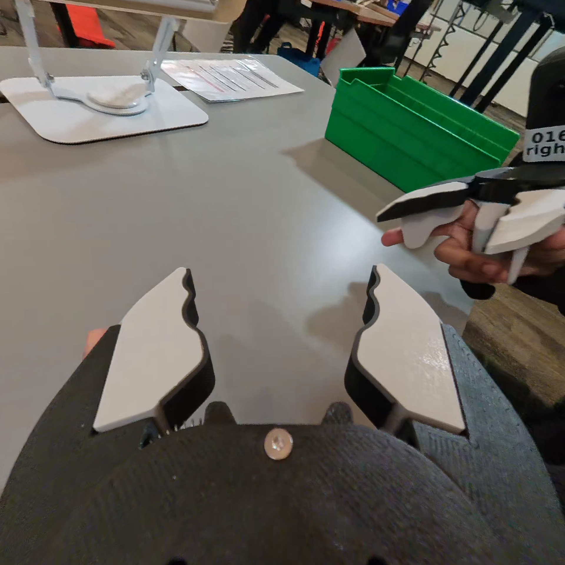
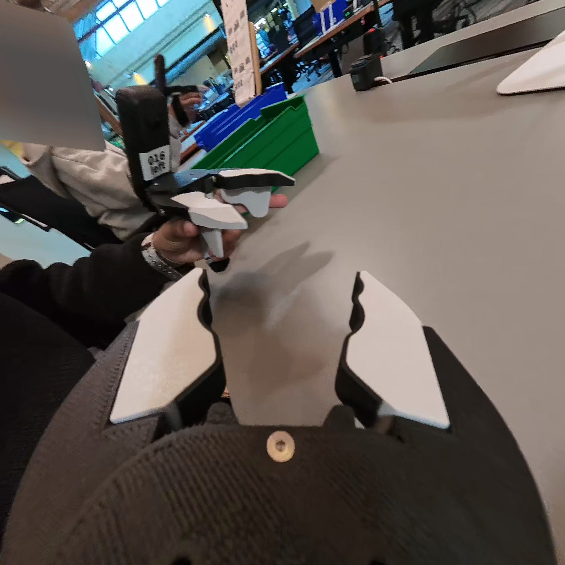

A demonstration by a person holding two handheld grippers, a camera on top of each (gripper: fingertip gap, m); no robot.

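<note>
My left gripper [image 1: 281, 272] is open and empty, held low over the bare grey table [image 1: 244, 198]. My right gripper [image 2: 279, 273] is also open and empty over the same table [image 2: 412, 214]. Each gripper shows in the other's view, held by a hand: the right one at the right edge of the left wrist view [image 1: 434, 220], the left one at the left of the right wrist view [image 2: 269, 204]. Nothing lies between either pair of fingers. A green plastic bin [image 1: 412, 131] stands beyond the right gripper and also shows in the right wrist view [image 2: 269, 137].
A white stand with a flat base [image 1: 91, 116] stands at the far left, with a sleeved paper sheet [image 1: 229, 76] beside it. Blue bins [image 2: 238, 113] sit behind the green one. A small black device [image 2: 365, 73] sits at the table's far edge. A seated person is off the table's side.
</note>
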